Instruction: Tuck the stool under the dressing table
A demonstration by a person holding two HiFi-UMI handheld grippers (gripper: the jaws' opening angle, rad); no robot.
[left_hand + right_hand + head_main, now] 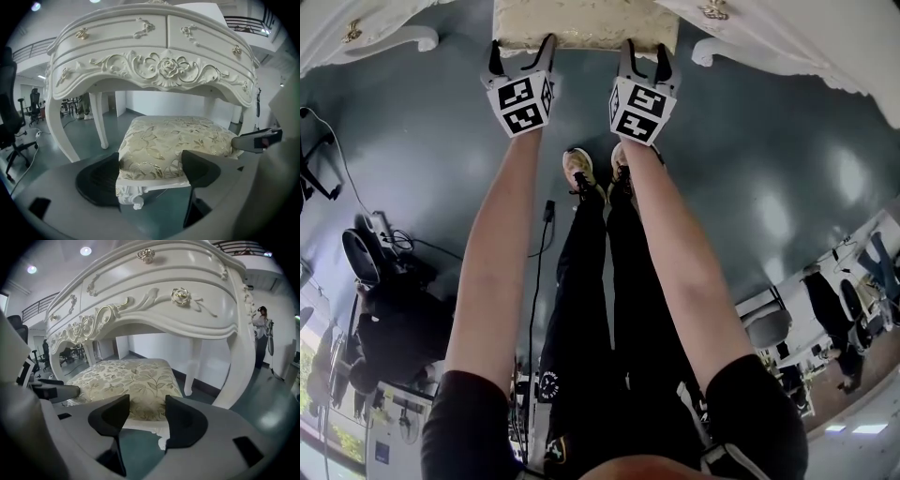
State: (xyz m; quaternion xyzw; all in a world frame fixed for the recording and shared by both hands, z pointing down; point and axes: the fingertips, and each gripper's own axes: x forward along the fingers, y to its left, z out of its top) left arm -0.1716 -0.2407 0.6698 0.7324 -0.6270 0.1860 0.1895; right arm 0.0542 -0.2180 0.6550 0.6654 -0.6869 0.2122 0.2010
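Left arm (492, 262) and right arm (680, 253) reach straight out, side by side; left gripper (522, 47) and right gripper (644, 49) tilt down, jaws apart.

The left gripper (522, 45) and right gripper (644, 49), jaws spread, meet the stool's (581, 23) near edge; the dressing table (787, 37) flanks the stool.

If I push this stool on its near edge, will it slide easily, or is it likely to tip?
The stool looks rigid, with a carved white frame, so it should move as one piece. The floor seems smooth and glossy, so sliding is likely. Only its padded seat may give slightly.
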